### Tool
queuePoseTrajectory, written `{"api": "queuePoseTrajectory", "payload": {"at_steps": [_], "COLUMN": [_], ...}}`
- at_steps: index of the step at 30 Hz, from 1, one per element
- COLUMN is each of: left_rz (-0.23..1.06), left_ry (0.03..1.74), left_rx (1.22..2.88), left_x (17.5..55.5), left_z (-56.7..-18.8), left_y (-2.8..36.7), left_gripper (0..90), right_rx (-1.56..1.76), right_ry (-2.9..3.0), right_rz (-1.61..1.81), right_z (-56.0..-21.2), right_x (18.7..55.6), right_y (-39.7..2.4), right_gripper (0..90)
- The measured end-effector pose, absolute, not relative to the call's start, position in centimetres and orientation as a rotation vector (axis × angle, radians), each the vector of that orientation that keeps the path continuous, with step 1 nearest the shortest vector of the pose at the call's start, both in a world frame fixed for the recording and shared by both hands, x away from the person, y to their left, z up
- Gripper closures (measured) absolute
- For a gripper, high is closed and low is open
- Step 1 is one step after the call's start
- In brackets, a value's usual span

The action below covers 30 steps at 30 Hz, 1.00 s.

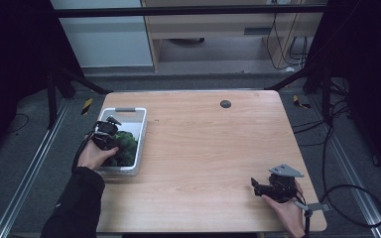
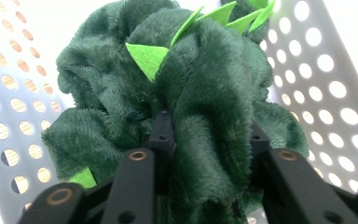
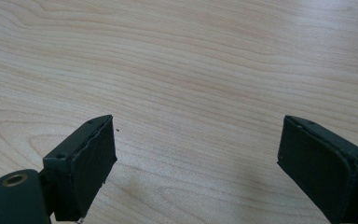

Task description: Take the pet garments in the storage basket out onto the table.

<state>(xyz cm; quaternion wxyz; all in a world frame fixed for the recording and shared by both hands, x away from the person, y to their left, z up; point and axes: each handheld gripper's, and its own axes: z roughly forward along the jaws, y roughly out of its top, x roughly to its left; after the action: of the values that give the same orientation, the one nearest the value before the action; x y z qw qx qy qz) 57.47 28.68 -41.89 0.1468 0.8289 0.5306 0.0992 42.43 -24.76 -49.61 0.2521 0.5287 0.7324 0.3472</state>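
— Where are our grippers?
— Our left gripper (image 2: 205, 140) clenches a dark green plush toy (image 2: 186, 93) inside the white perforated basket (image 1: 140, 130) at the table's (image 1: 213, 148) left edge. Our right gripper (image 3: 196, 158) rests released near the front right corner, over bare wood.
— What's unclear?
— The toy's shape; folds hide it, and the basket walls crowd close.

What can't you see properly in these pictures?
- Dark green plush toy with light green felt spikes: left gripper view crops it and the black jaws cover its base, so its whole shape is unclear.
- White perforated plastic basket: floor hidden under the toy in the high view.
- Small dark round spot on the wooden table: too small to identify.
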Motion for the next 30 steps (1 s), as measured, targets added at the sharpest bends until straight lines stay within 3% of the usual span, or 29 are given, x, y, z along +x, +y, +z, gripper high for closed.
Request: {"api": "queuePoseTrajectory", "payload": {"at_steps": [10, 30], "left_rz": [0.333, 0.450], "left_ry": [1.479, 1.373], "left_rx": [2.372, 2.308], "left_x": [56.5, 54.0], "left_z": [-40.4, -34.4], "left_y": [28.8, 29.5], "left_gripper": [74.8, 76.5], "right_rx": [1.435, 1.435], "right_ry": [1.992, 1.992], "right_rz": [0.938, 0.936], "right_z": [-49.6, -49.6], "right_x": [42.5, 42.4], "right_y": [-24.8, -24.8], "right_gripper": [11.2, 11.0]}}
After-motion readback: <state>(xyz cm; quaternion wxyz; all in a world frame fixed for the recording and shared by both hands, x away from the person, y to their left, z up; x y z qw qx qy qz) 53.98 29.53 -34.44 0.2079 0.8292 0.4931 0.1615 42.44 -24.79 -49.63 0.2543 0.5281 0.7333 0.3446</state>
